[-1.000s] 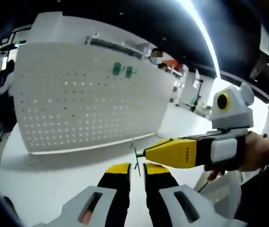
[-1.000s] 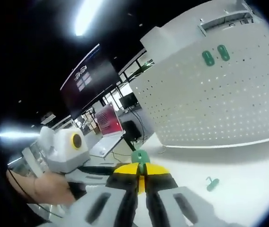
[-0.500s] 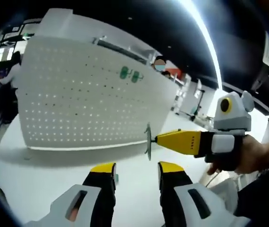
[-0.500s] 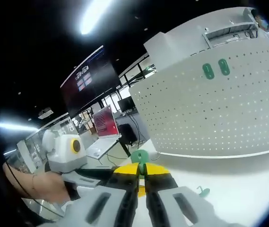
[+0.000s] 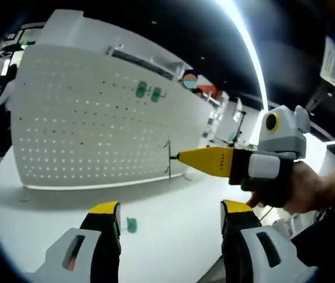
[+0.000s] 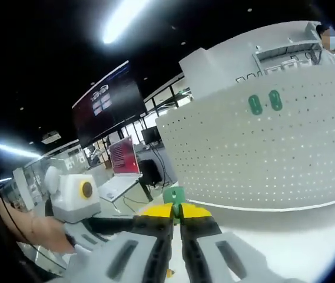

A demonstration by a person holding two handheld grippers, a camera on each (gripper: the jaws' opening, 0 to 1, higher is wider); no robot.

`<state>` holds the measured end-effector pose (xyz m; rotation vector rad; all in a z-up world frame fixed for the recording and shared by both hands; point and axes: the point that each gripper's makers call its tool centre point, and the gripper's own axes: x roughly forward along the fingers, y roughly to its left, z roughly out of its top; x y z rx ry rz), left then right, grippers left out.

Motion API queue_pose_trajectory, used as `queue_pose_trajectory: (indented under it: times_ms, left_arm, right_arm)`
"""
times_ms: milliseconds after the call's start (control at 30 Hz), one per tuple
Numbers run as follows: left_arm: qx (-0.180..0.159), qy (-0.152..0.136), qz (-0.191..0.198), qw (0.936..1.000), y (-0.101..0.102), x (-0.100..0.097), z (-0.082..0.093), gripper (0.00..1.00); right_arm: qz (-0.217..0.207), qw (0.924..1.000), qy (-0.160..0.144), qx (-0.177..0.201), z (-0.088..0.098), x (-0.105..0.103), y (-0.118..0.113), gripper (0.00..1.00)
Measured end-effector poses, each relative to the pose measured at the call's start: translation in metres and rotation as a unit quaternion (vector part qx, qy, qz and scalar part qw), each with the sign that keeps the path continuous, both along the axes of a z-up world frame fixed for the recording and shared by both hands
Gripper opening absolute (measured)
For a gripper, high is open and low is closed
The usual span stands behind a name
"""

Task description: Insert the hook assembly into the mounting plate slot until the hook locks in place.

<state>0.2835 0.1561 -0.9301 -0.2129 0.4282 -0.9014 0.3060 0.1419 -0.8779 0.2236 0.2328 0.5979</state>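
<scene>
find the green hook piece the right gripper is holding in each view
Left gripper view: thin green hook piece, edge-on at the yellow tip of the right gripper, mid-frame.
Right gripper view: low centre, above the closed jaws.
Shared landmark: white perforated pegboard bearing two green tabs.

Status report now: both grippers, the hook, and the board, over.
Left gripper open. Right gripper shut on green hook. Pegboard ahead, two green hooks already mounted. Loose green hook lies on table.

Open-plan lab, white pegboard [image 6: 261, 159], wall screen [image 6: 108, 109], ceiling strip lights [image 5: 246, 47]
</scene>
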Motion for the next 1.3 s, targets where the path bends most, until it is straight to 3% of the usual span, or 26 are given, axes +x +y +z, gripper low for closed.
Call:
queue_pose_trajectory:
  times_ms: [133, 200, 700, 1100, 1300]
  left_arm:
    - [-0.003, 0.004, 0.003, 1.0000, 0.001, 0.000, 0.000, 0.78]
    - [-0.006, 0.007, 0.004, 0.9999, 0.001, 0.000, 0.001, 0.80]
    - [-0.016, 0.020, 0.015, 0.9996, 0.006, 0.003, -0.002, 0.87]
    - [-0.012, 0.042, 0.002, 0.9990, 0.004, -0.002, -0.009, 0.92]
    - [-0.018, 0.035, -0.002, 0.9992, 0.004, 0.001, -0.002, 0.91]
  right_arm:
    - [-0.017, 0.9996, -0.018, -0.011, 0.007, 0.006, -0.006, 0.00]
    - [-0.025, 0.9996, -0.016, 0.001, 0.009, 0.011, -0.009, 0.00]
    - [-0.064, 0.9971, -0.038, -0.017, 0.015, 0.025, -0.027, 0.01]
    - [-0.113, 0.9917, -0.059, -0.017, 0.033, 0.051, -0.066, 0.01]
    - [-0.136, 0.9879, -0.074, -0.016, 0.043, 0.061, -0.083, 0.01]
